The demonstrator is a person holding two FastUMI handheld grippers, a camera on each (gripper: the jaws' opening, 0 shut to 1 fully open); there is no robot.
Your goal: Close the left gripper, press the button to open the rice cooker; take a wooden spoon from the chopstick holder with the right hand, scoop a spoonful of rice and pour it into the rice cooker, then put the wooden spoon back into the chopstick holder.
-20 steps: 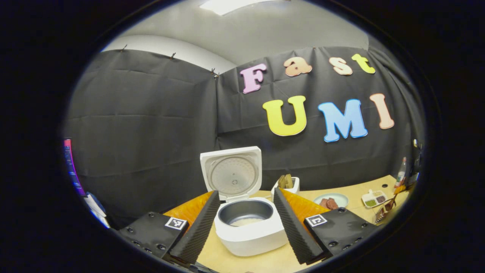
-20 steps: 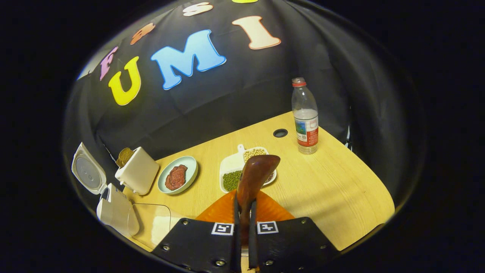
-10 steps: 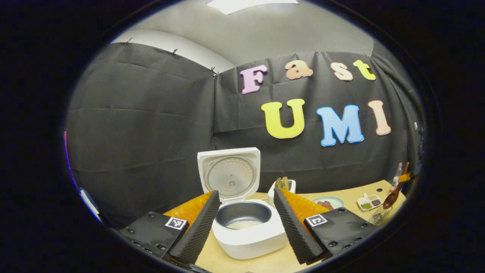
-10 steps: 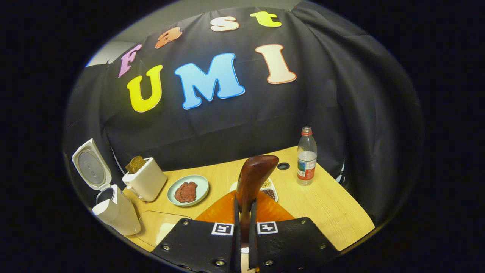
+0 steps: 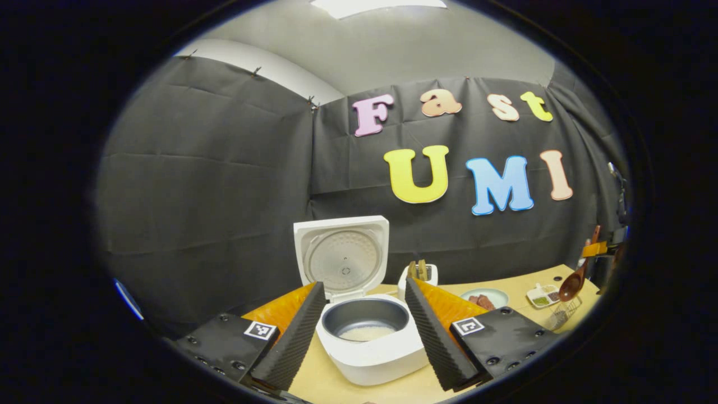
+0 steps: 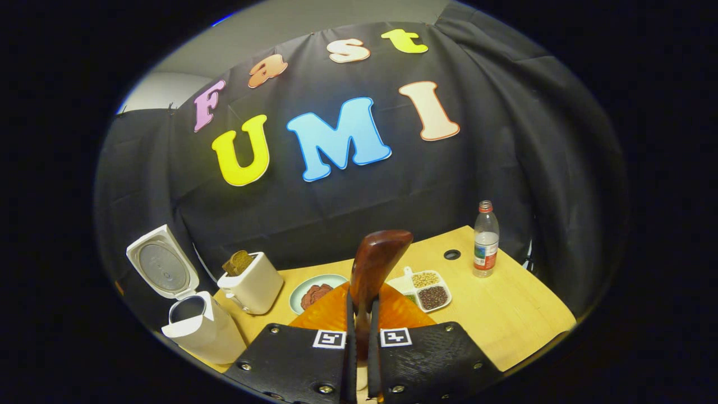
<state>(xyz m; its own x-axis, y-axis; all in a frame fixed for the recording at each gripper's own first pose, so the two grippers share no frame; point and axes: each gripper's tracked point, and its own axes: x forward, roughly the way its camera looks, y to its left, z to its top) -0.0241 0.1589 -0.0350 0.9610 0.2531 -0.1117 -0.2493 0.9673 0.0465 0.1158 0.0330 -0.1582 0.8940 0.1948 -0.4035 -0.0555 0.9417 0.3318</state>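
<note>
right gripper (image 6: 359, 336) lifted higher, clamped on wooden spoon (image 6: 374, 264); left gripper (image 5: 364, 331) wide, flanking rice cooker (image 5: 367, 342).

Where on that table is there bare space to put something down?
Bare wood shows between the divided dish and the water bottle, and from there to the table's near right edge. The left is crowded: rice cooker, toaster and plate of meat stand close together.

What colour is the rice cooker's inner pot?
Dark grey metal inner pot, with white rice at the bottom; clearest in the left gripper view.
</note>
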